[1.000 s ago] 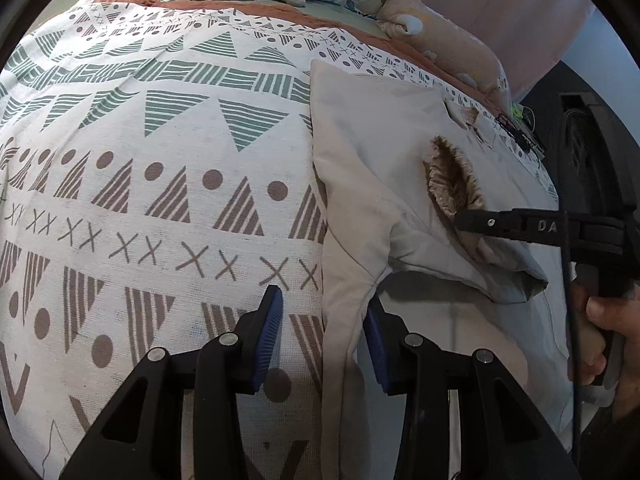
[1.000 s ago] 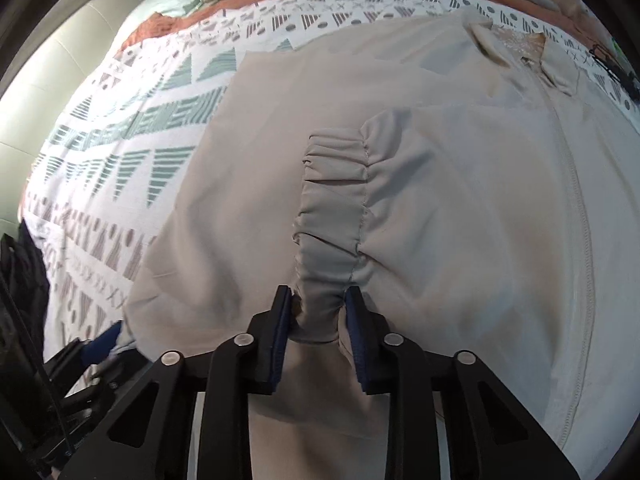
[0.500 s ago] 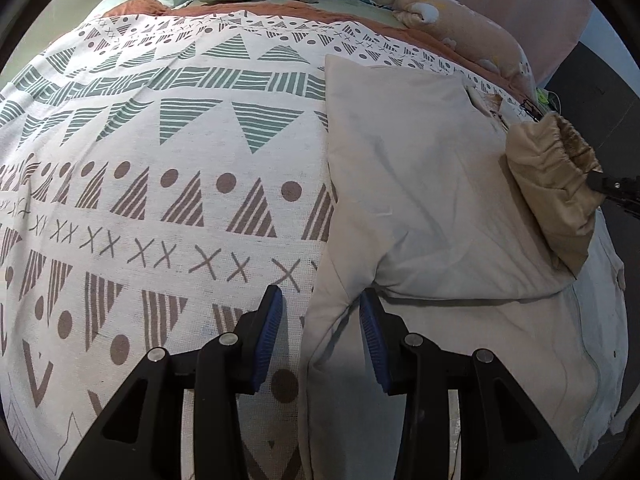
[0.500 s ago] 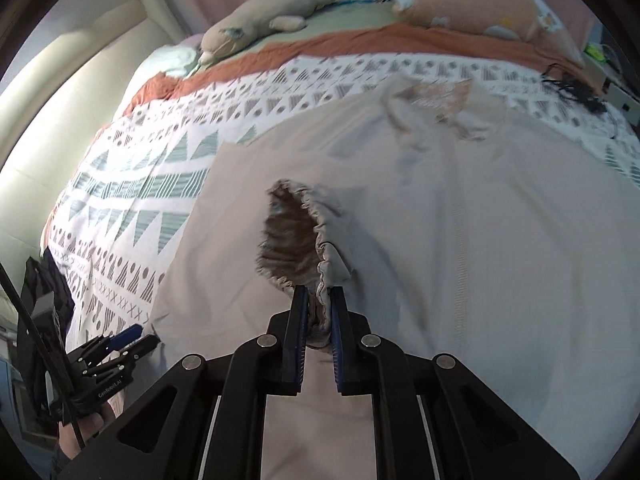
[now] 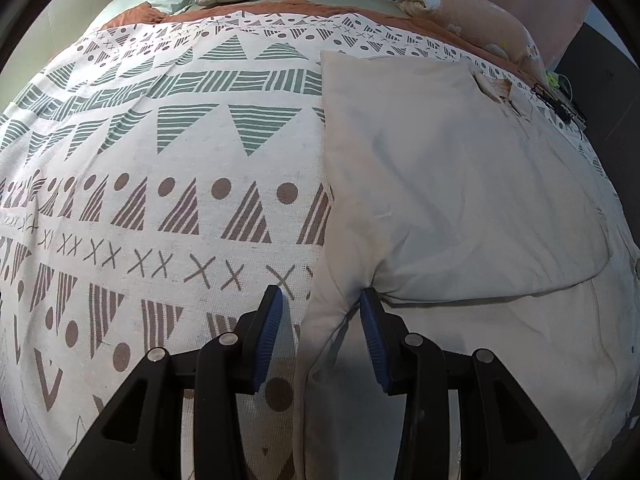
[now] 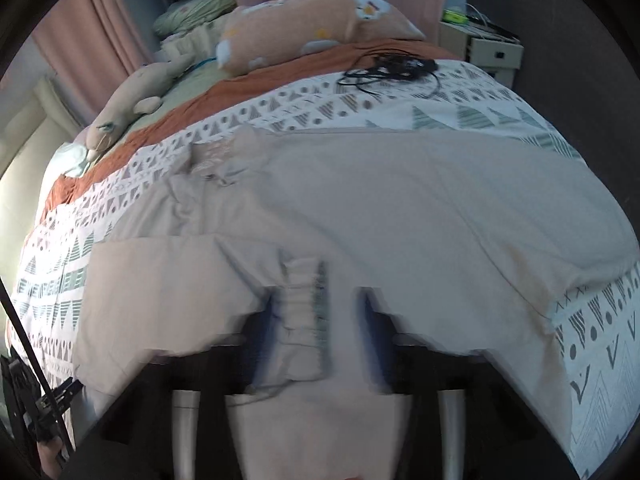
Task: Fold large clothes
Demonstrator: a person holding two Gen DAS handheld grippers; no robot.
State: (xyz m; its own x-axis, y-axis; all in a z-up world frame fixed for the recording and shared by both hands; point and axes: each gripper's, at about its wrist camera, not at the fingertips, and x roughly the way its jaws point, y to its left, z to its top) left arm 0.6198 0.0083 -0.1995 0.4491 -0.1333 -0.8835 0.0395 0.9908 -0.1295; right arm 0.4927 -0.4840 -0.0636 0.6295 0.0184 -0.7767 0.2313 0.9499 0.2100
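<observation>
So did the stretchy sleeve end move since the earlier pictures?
Yes. The sleeve cuff was carried from the left half of the beige jacket, across it toward the black cables' side. The right gripper is opening; the cuff sits loose between its jaws.

Beige jacket (image 5: 460, 184) spread flat on the patterned bed (image 5: 160, 200), one sleeve (image 6: 192, 280) folded across the body, gathered cuff (image 6: 304, 320) lying near the middle.
</observation>
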